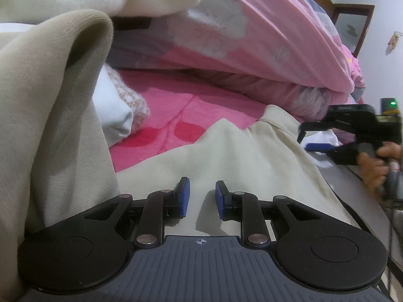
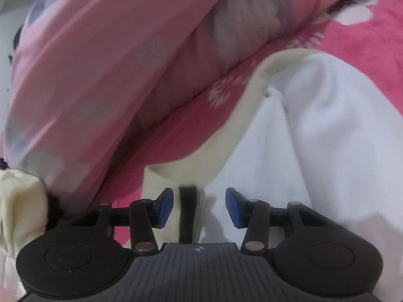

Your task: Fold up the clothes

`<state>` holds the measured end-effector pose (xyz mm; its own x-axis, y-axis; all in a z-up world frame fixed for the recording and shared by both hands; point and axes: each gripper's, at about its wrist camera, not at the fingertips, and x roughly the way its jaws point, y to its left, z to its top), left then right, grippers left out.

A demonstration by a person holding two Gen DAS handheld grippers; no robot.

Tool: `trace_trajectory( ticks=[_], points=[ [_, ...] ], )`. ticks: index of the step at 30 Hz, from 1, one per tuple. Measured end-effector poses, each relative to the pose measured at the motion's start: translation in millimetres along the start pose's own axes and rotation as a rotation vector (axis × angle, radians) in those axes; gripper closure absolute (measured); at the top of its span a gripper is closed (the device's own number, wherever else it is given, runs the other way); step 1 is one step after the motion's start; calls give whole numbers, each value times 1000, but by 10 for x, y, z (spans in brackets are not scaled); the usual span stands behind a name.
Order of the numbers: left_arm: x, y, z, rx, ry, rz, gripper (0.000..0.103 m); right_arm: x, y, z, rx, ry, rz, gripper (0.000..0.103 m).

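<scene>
The left gripper (image 1: pixel 202 198) has its jaws a little apart over a cream-coloured cotton garment (image 1: pixel 226 151), the 2 blue pads (image 1: pixel 185 197) pinching nothing; the cloth lies flat beneath them. The right gripper (image 2: pixel 199 207) holds its jaws spread, with a dark strap-like strip (image 2: pixel 187 214) standing in the gap, touching neither pad. The right wrist view is blurred.

The cream garment spreads across the near part of a bed, and a big fold of it rises at the left of the left wrist view. Its far right corner reaches toward the right gripper (image 1: pixel 325 130), gripped by a person's hand (image 1: pixel 375 166). In the right wrist view a white cloth (image 2: pixel 327 138) lies to the right, touching the cream garment's edge (image 2: pixel 241 115).

Under both lies a bright pink fleece bedsheet with flower print (image 1: pixel 181 105). Farther off sits a rolled pink and grey floral quilt (image 1: pixel 252 37). A wooden cabinet (image 1: pixel 347 7) stands at the far right.
</scene>
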<state>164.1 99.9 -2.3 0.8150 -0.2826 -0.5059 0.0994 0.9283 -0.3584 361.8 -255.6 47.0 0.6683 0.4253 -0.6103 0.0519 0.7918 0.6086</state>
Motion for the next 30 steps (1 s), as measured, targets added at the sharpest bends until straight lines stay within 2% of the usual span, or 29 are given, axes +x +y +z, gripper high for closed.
trace_trajectory(
  ticks=[5,7,9,12,16,18,22,26,28,29,30],
  points=[
    [2,3,-4,-1,-2,-2,80,125,-49,-41,4,-3,124,57],
    [0,4,-5,0,-2,-2,80,143,-45,-83,-14,-1,140,60],
    [-2,7,-5,0,-3,-2,80,156,-8,-132,-59,-6,117,80],
    [-2,4,-3,2,-2,0,80,53,209,-190,-203,-93,76,86],
    [-4,-7,-2,7,-2,4,80,-66,648,-269,-460,-222,-29,86],
    [-3,-16,-3,11,-3,7,80,45,845,-314,-619,-241,-114,86],
    [-3,-24,-5,16,-3,11,80,293,1005,-510,-826,-244,-234,86],
    [-8,-21,-9,18,-4,13,80,599,854,-622,-852,-177,-308,85],
    [-12,-16,-10,17,-3,13,80,630,774,-603,-824,-162,-329,78],
    [-14,-13,-11,16,-3,12,80,583,755,-567,-802,-171,-332,67],
    [-16,-9,-12,16,-3,12,80,518,756,-526,-776,-183,-346,62]
  ],
)
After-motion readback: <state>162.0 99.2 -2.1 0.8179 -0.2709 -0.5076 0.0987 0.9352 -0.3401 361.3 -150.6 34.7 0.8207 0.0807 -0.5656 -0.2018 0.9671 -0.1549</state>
